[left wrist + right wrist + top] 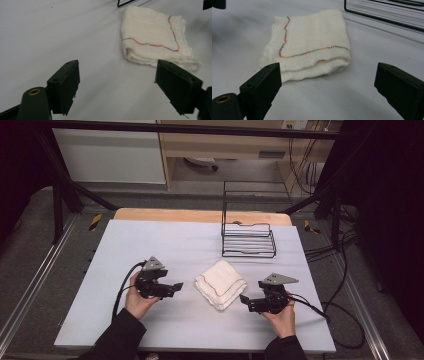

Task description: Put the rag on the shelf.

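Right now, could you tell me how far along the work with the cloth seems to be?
Done: the white cloth lies folded into a thick square on the table, coloured stitching on top. In hand: nothing; the left claw and right claw flank it, jaws open and empty. Possibly left: moving it into the wire rack, which holds nothing.

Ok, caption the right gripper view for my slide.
Open black tool facing a folded white cloth with rainbow-stitched hem on grey table.

I'm seeing even overhead light washing the table (pixel 150 245) pale, corners going dark, soft shadows, both gripper views looking slightly blurred.
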Demonstrator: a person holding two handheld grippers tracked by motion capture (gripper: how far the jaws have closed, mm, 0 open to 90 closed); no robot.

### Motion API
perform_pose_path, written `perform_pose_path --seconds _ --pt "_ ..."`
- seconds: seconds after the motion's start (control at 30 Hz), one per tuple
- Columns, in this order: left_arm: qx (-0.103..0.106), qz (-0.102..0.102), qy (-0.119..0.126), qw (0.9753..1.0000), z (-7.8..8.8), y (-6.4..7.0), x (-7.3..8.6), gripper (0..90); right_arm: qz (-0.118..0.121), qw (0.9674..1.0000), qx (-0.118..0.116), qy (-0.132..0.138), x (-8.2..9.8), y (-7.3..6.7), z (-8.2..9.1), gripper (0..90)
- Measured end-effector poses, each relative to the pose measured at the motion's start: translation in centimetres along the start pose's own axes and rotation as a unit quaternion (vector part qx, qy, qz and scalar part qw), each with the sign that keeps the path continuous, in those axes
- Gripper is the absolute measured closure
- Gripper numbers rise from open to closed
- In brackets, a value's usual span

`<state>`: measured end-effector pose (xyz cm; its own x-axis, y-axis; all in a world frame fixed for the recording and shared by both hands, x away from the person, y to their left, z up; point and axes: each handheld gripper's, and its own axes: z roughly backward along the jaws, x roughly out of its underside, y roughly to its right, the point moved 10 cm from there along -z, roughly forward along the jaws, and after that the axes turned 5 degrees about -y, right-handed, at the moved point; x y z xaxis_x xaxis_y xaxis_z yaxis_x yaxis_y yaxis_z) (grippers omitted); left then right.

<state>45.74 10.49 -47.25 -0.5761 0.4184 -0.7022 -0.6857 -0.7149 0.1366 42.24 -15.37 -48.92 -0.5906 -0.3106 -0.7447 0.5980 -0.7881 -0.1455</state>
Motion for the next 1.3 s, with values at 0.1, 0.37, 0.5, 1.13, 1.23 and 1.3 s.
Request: perform_pose_path --seconds 0.1,0.37,0.5,1.13,1.23,1.3 --pt "-0.005 -0.003 -0.018 0.9998 -1.8 0.4 -0.7 27.0 -0.002 1.0 0.005 -0.006 0.6 0.3 0.1 4.8" --pt "0.017 0.011 -0.045 0.9988 -5.3 1.1 -1.1 44.7 -0.005 0.9999 0.002 -0.012 1.2 0.2 -0.1 3.5" --pt "0.024 0.009 -0.049 0.9984 -6.3 1.6 -1.1 52.9 -0.004 0.9999 0.003 -0.011 1.2 0.3 -0.2 3.6" --pt "0.024 0.03 -0.059 0.9975 -5.4 2.8 0.3 82.6 -0.009 0.9999 -0.007 -0.013 1.3 -0.1 -0.5 3.5" --pt "0.03 0.034 -0.059 0.9972 -4.7 3.0 1.0 82.6 -0.011 0.9999 -0.008 -0.01 1.3 -0.2 -0.6 3.5" --pt "0.028 0.031 -0.06 0.9973 -4.3 3.2 1.4 82.5 -0.011 0.9999 -0.009 -0.009 1.3 -0.2 -0.6 3.5"
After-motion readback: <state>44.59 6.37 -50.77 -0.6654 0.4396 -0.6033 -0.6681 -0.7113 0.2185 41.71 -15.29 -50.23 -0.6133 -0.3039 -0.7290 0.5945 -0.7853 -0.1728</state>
